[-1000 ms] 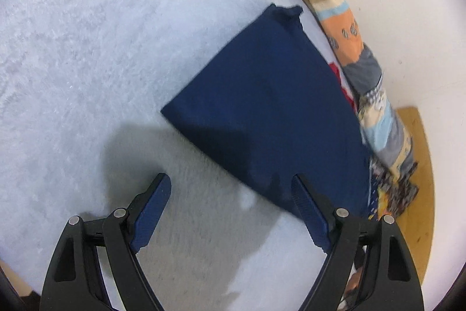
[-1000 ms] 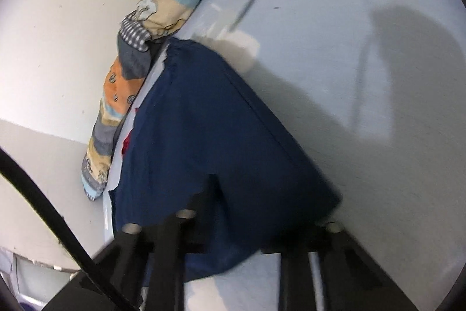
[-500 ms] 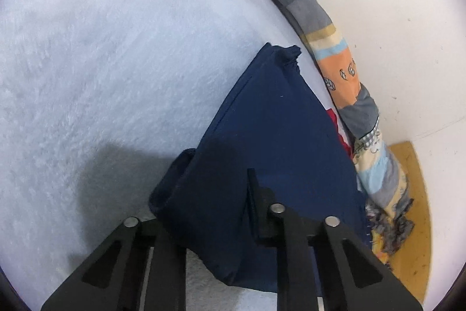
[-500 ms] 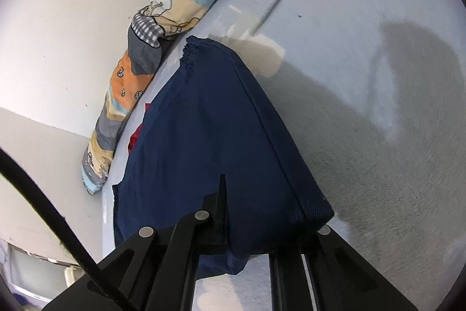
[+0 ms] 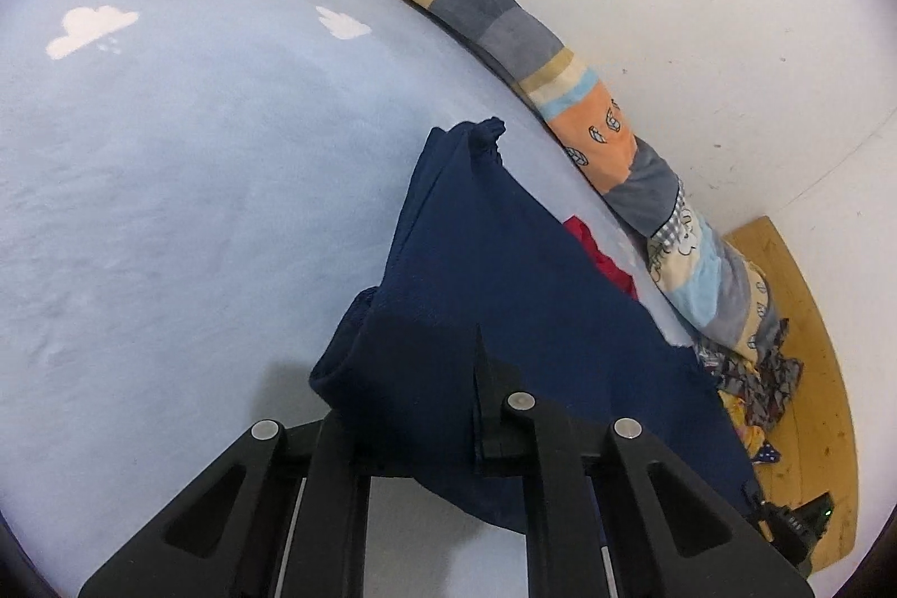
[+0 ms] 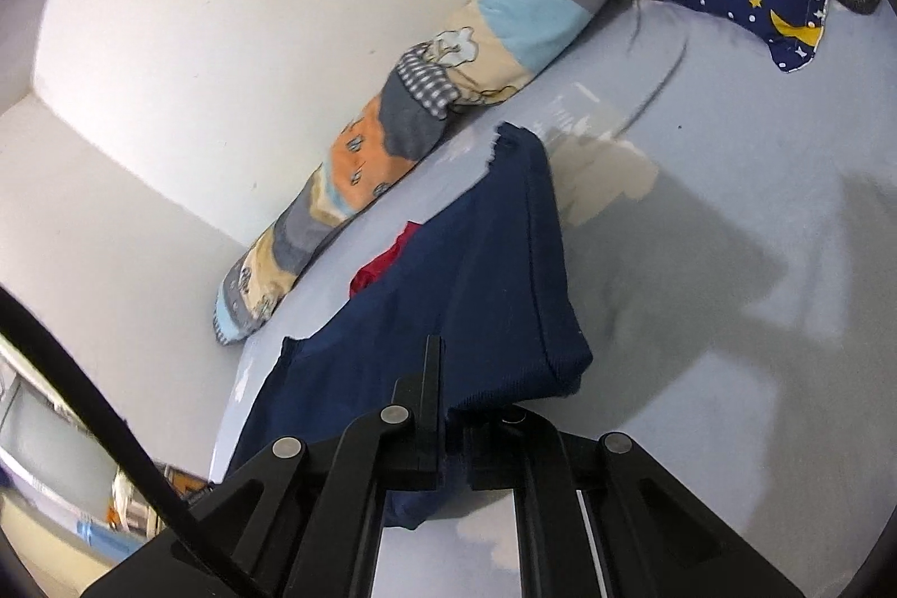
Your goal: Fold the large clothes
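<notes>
**As both grippers bite the near edge, the navy garment comes up off the bed**

While a second ago the left gripper (image 5: 448, 407) hung with its fingers spread wide over the bed (image 5: 168, 205), short of the cloth, now those fingers are clenched on a corner of the navy garment (image 5: 504, 284), and by the last reading they are closing the final bit with fabric bunched between them. Over on the other side, the right gripper (image 6: 448, 424) was already pinching the cloth a second ago and has tightened fully; its fingers are clamped on the opposite near corner of the navy garment (image 6: 476, 273).

And up it goes! Both near corners have risen off the pale blue, cloud-printed bed, the cloth tenting from the two grips down to its far edge, which lies on the bed just beside the striped patchwork bolster (image 5: 493, 21) along the white wall (image 5: 701, 9). A red piece of cloth (image 5: 600, 256) peeks out from under the garment's wall-side edge. At the head of the bed in the right view sits a star-and-moon pillow (image 6: 785, 4).

My read: the grasp stage is over and a fold is under way, with the held edge likely to be carried toward the far edge. The risk is uneven tension: one corner leading would skew the crease.
</notes>
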A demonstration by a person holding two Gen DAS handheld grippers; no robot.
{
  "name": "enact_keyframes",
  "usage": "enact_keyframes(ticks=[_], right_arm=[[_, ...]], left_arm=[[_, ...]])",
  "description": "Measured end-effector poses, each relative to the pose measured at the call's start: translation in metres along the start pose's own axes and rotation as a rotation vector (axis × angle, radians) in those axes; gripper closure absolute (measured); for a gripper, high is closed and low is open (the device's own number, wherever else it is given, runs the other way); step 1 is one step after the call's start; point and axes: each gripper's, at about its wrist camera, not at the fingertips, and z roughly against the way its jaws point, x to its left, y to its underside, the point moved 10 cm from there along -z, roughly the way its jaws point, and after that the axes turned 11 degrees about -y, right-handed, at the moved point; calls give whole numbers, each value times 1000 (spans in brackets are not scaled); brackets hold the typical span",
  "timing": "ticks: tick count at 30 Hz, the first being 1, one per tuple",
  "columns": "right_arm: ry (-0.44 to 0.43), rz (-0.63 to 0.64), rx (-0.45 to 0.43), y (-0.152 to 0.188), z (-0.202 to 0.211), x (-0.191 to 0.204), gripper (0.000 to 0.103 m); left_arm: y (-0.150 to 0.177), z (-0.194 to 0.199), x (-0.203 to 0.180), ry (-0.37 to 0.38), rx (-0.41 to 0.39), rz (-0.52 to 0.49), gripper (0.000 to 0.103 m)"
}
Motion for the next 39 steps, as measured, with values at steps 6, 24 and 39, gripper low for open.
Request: enact_keyframes(ticks=[6,24,39], right_arm=[[27,-85,61,54,32,-8,98],[451,596,-191,18,66,84,0],[389,319,-27,31,53,26,40]], left_arm=[[22,10,52,-79,101,64,82],[31,77,-70,-203,-326,-470,15],[66,51,-125,-204,-300,-717,0]])
